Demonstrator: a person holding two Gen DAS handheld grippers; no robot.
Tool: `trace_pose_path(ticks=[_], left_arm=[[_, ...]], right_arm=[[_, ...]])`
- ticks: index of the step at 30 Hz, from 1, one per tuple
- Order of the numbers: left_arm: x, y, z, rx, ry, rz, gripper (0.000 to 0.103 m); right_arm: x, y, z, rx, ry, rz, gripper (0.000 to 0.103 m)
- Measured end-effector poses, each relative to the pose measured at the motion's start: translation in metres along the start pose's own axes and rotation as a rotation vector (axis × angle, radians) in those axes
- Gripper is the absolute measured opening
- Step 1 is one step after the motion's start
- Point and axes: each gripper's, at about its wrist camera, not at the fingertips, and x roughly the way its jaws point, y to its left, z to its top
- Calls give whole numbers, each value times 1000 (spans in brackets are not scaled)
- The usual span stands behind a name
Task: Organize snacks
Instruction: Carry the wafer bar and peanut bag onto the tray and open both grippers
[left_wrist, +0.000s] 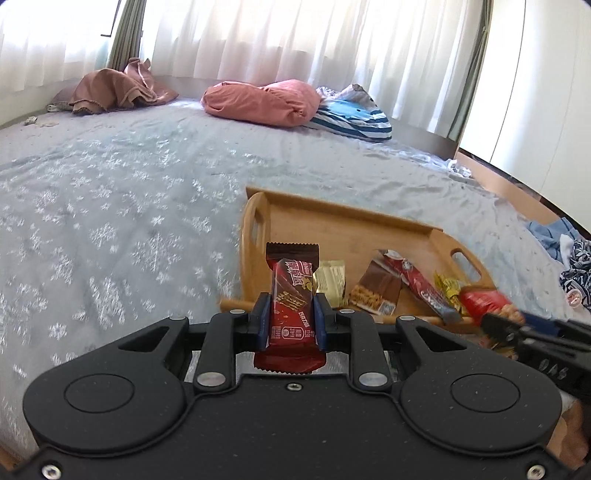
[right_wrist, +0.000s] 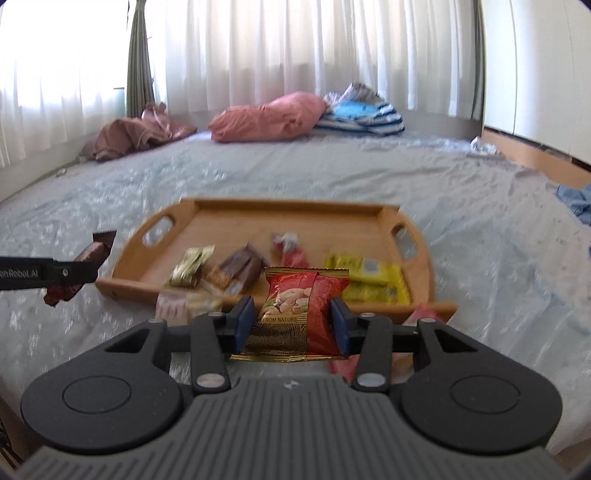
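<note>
Bedroom in a home. Wide bed (right_wrist: 332, 177) under a pale blue snowflake-patterned cover; pink pillow (right_wrist: 269, 116), striped blue-and-white pillow (right_wrist: 369, 118) and crumpled brown cloth (right_wrist: 129, 136) at the far edge. Sheer white curtains (right_wrist: 295, 48) across a bright window (a green drape beside them). Loose clothing (left_wrist: 569, 258) lies at the bed's right edge.

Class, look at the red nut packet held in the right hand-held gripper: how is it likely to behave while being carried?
The red nut packet looks like a puffed foil pouch, so probably light and crushable. Its glossy film may slip between the right hand-held gripper pads. Its unsupported crimped ends will likely flex.
</note>
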Motion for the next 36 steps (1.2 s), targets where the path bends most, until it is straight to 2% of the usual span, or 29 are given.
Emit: trace_pose_path(ticks=[8, 18, 22, 26, 30, 36], left_arm=[[25, -9, 17, 25, 20, 0, 22], [79, -21, 36, 38, 111, 7, 22], [94, -22, 38, 65, 129, 37, 22], [105, -21, 37, 68, 148, 61, 22], [110, -19, 37, 73, 151, 63, 22], [125, -16, 40, 56, 188, 63, 22]], right_arm=[[14, -38, 23, -14, -43, -70, 49], [73, -95, 50, 100, 74, 18, 49], [92, -100, 55, 112, 82, 29, 49], [119, -106, 62, 159, 133, 51, 49], [143, -111, 64, 222, 168, 69, 49], [159, -105, 65, 214, 179, 48, 49]])
